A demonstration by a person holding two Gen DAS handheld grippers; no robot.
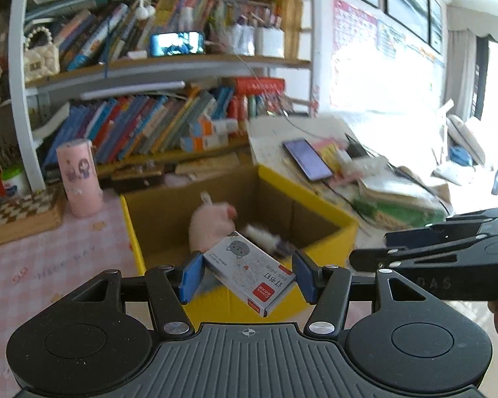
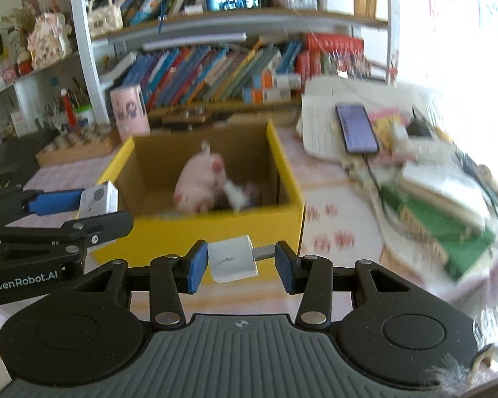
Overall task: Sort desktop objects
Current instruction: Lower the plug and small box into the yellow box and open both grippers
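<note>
My left gripper (image 1: pixel 247 277) is shut on a white staple box (image 1: pixel 249 273) with a cat drawing and red label, held above the near rim of the yellow cardboard box (image 1: pixel 343 235). My right gripper (image 2: pixel 239 262) is shut on a white USB charger plug (image 2: pixel 232 258), its metal connector against the right finger, in front of the yellow box (image 2: pixel 189 235). A pink plush toy (image 1: pixel 207 225) and a small white item (image 1: pixel 260 233) lie inside the box. The left gripper and its staple box (image 2: pixel 98 199) show at the left of the right wrist view.
A pink cup (image 1: pixel 79 179) and a checkered wooden board (image 1: pixel 13 212) stand left of the box on the pink tablecloth (image 1: pixel 49 265). A phone (image 1: pixel 307 159) lies on papers and books to the right. A bookshelf (image 1: pixel 149 66) is behind.
</note>
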